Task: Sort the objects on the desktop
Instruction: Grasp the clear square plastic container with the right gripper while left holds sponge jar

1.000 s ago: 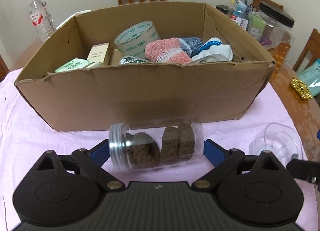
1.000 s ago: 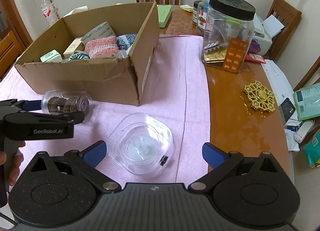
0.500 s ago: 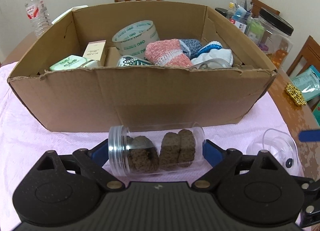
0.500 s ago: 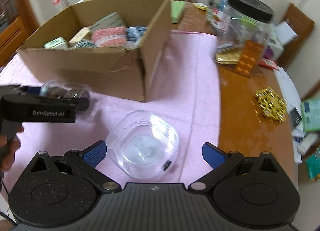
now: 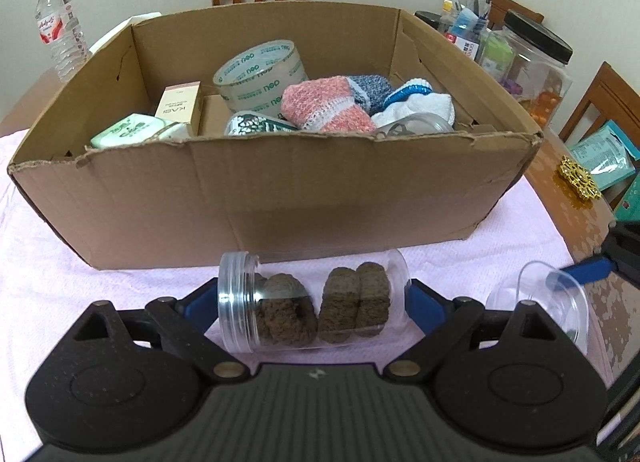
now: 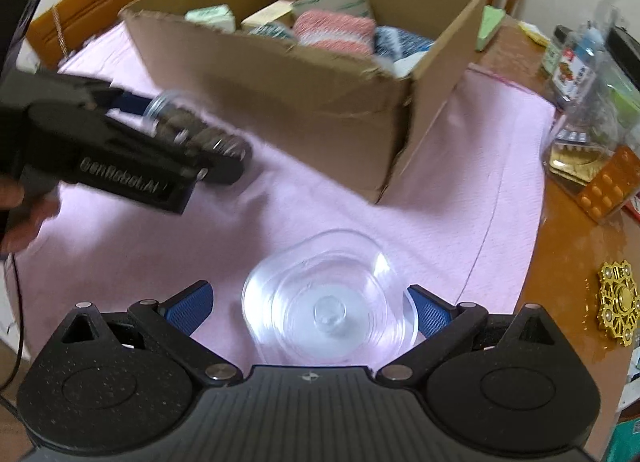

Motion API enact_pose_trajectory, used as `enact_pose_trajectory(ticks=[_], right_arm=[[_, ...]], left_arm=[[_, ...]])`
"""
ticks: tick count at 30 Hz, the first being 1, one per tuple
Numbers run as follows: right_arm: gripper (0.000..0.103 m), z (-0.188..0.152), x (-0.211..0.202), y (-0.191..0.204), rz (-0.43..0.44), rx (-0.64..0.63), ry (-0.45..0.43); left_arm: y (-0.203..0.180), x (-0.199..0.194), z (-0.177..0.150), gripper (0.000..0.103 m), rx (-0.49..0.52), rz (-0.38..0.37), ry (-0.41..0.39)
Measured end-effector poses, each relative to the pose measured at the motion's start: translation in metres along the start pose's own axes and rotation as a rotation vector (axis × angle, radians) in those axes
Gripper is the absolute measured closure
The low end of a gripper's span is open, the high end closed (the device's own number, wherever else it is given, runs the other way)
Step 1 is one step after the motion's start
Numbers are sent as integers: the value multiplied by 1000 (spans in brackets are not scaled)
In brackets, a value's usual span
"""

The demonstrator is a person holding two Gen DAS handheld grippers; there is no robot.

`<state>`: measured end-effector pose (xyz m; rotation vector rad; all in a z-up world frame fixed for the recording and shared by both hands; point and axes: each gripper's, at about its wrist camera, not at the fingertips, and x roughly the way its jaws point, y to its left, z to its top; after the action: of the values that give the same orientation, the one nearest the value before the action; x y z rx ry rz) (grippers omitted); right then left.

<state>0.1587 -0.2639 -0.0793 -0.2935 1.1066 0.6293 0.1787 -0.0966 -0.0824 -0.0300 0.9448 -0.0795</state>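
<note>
A clear plastic jar point(image 5: 316, 302) with brown biscuits lies sideways just in front of the cardboard box point(image 5: 280, 198). My left gripper point(image 5: 308, 302) is shut on the jar, one blue pad on its lid and one on its base. The right wrist view shows this jar point(image 6: 188, 130) blurred in the left gripper point(image 6: 184, 134), over the pink cloth. A clear, rounded plastic dish point(image 6: 328, 302) rests on the cloth between the fingers of my right gripper point(image 6: 308, 310), which is open. Its right pad is close to the dish's rim and its left pad stands apart.
The box point(image 6: 280, 94) holds a tape roll point(image 5: 260, 74), knitted cloths point(image 5: 332, 106) and small cartons. A water bottle point(image 5: 60, 30) stands at the far left and a black-lidded jar point(image 5: 536, 66) at the right. A gold ornament point(image 6: 618, 302) lies on bare wood.
The left pads have closed the small gaps onto the jar's ends. The right gripper has rolled and sunk closer over the clear dish, which now sits between its fingers.
</note>
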Motion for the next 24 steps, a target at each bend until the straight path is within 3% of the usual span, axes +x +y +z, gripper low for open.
enact_pose_trajectory(ticks=[8,13,24], right_arm=[[3,-6,4,15,-34,-92,39],[21,-2,4,14,-72,-110,55],[22,5,-9,14,-70,-104,63]], left_arm=[[2,-1,4,10,18,-21,-5],[3,-5,3,10,36,-40,-6],[6,-30,12,10,95,-136,5]])
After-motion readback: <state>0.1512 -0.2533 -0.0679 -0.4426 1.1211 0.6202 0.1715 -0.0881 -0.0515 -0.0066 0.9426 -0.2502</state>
